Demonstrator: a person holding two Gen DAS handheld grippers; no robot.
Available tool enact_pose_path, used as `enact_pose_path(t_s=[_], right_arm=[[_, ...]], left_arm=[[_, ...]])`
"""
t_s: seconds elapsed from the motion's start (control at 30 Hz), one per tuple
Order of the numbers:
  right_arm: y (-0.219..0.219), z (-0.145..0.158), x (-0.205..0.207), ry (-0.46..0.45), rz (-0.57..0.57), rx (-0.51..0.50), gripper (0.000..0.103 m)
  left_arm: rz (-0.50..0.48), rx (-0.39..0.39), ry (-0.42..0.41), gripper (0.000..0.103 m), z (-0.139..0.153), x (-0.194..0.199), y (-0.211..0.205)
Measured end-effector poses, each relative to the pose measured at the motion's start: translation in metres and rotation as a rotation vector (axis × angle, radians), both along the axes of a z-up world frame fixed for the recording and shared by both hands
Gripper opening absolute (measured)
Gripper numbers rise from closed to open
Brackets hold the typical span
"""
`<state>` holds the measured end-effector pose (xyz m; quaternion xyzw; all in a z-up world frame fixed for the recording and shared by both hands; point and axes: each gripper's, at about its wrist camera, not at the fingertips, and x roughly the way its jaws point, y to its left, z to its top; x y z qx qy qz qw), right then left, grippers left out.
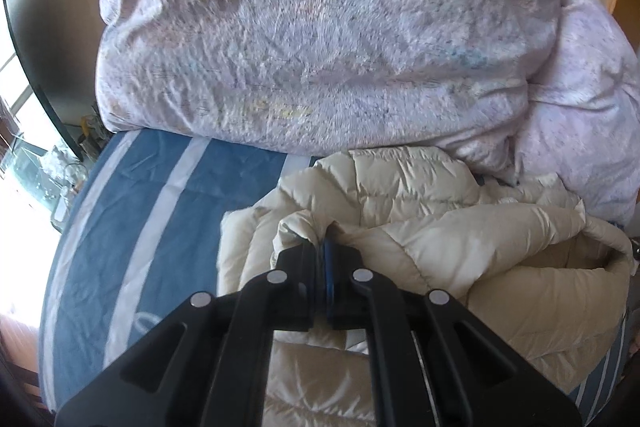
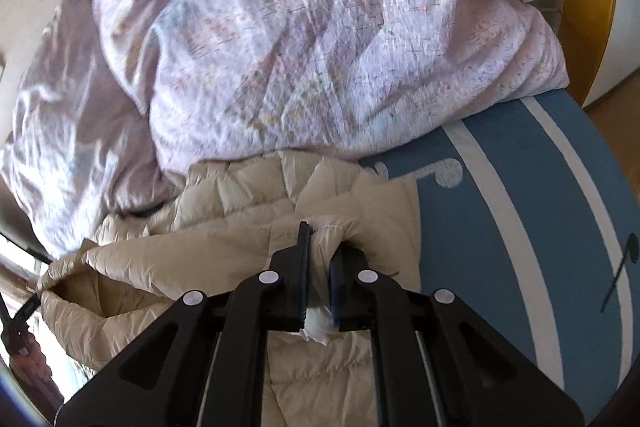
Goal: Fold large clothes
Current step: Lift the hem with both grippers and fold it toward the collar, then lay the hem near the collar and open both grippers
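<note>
While both pairs of jaws stood nearly closed, each was clenched on a pinch of the cream quilted down jacket (image 1: 420,227): the left gripper (image 1: 322,251) held a bunched fold tight, and the right gripper (image 2: 320,247) held a thicker tuck with a white scrap showing between its pads. Beyond both grips the jacket lay spread on the blue bedsheet with white stripes (image 1: 152,195), its long axis running roughly across from one gripper to the other, its far edge against the crumpled lilac printed duvet (image 1: 320,27). Neither hand looked nearer; the next fold probably depended on carrying both held edges together towards the duvet.
</note>
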<state>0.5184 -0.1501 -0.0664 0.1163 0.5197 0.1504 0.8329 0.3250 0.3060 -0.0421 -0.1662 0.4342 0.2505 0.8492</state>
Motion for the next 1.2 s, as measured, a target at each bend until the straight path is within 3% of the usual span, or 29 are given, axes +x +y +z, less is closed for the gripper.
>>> enact_pose_path(t_s=[0.1,0.2,0.23,0.3,0.4,0.47,0.5,0.6,0.73,0.97,1.2], right_arm=[[0.001,-0.012,0.017,0.025,-0.018,0.038,0.02],[-0.001,-0.019,0.029,0.05,-0.041,0.093,0.052],[-0.002,-0.019,0.033,0.05,-0.048,0.109,0.056],[-0.002,-0.016,0.036,0.038,-0.054,0.122,0.063],[-0.006,-0.004,0.037,0.007,-0.066,0.14,0.069],[-0.012,0.01,0.032,-0.051,-0.083,0.14,0.074],[-0.014,0.016,0.03,-0.074,-0.089,0.137,0.076],[-0.015,0.028,0.013,-0.127,-0.052,0.129,0.076],[0.002,0.018,-0.013,-0.14,0.061,0.047,0.076],[0.029,-0.022,-0.017,-0.119,0.084,-0.121,0.073],[0.047,-0.039,0.005,-0.16,0.083,-0.252,0.073]], left_arm=[[0.005,-0.019,0.006,0.007,-0.012,0.015,0.01],[0.014,-0.057,0.001,0.01,-0.022,0.027,0.021],[0.015,-0.067,-0.003,0.012,-0.023,0.03,0.023],[0.018,-0.077,-0.011,0.02,-0.024,0.033,0.026],[0.023,-0.079,-0.04,0.043,-0.016,0.031,0.029],[0.034,-0.04,-0.076,0.062,-0.004,0.024,0.03],[0.035,-0.029,-0.09,0.063,0.001,0.02,0.029],[0.037,-0.008,-0.127,0.065,0.018,0.007,0.024],[0.027,0.029,-0.137,0.069,0.017,-0.011,0.005],[0.026,0.056,-0.067,0.071,-0.02,0.002,-0.019],[0.052,0.148,0.007,0.071,-0.045,0.035,-0.015]])
